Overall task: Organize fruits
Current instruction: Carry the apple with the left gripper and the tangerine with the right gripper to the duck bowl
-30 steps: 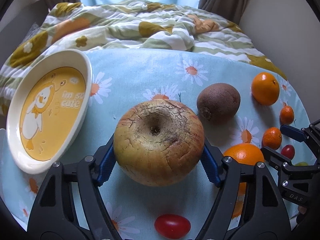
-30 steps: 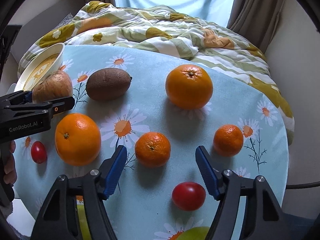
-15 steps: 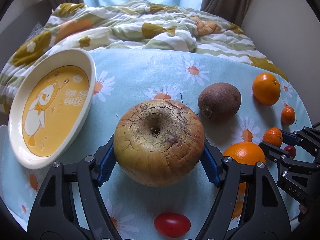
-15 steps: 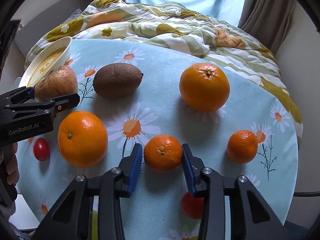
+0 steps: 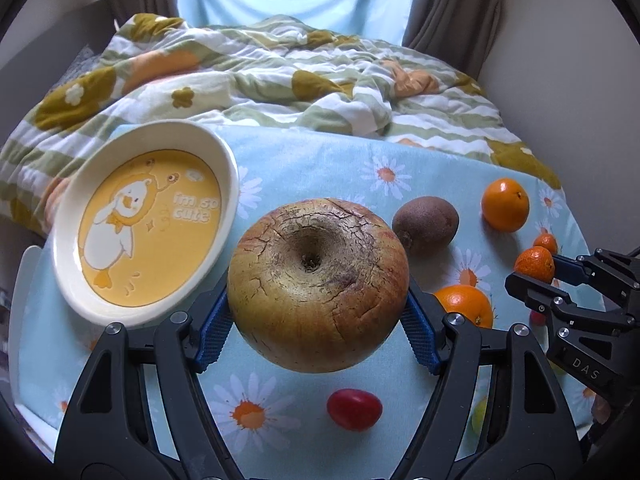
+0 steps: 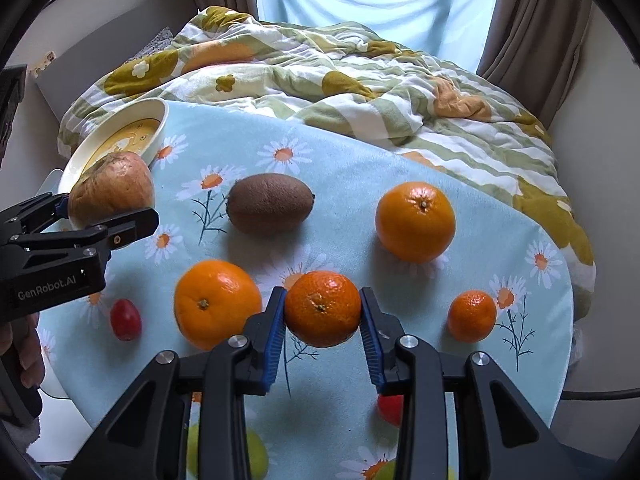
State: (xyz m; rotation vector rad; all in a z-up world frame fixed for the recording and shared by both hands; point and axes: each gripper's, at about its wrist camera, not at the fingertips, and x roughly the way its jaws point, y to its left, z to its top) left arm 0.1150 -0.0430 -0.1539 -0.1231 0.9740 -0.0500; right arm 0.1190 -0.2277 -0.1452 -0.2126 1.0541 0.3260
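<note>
My left gripper (image 5: pixel 318 320) is shut on a cracked yellow-brown apple (image 5: pixel 318 286) and holds it above the tablecloth, just right of the white and yellow duck plate (image 5: pixel 146 222). The apple (image 6: pixel 110 188) and plate (image 6: pixel 156 136) also show in the right wrist view. My right gripper (image 6: pixel 323 324) is shut on a small mandarin (image 6: pixel 322 308), lifted off the cloth; it shows in the left wrist view (image 5: pixel 536 264). On the cloth lie a kiwi (image 6: pixel 270 203), two oranges (image 6: pixel 416 222) (image 6: pixel 216 304), another mandarin (image 6: pixel 472 316) and a red cherry tomato (image 6: pixel 125 319).
The round table has a blue daisy cloth (image 6: pixel 352 160); a rumpled quilt (image 6: pixel 320 76) lies behind it. Another cherry tomato (image 6: pixel 390 408) and green fruit (image 6: pixel 256 456) sit under my right gripper near the front edge. A wall stands on the right.
My right gripper closed on the small mandarin and lifted it. My left gripper rose with the apple and moved nearer the plate.
</note>
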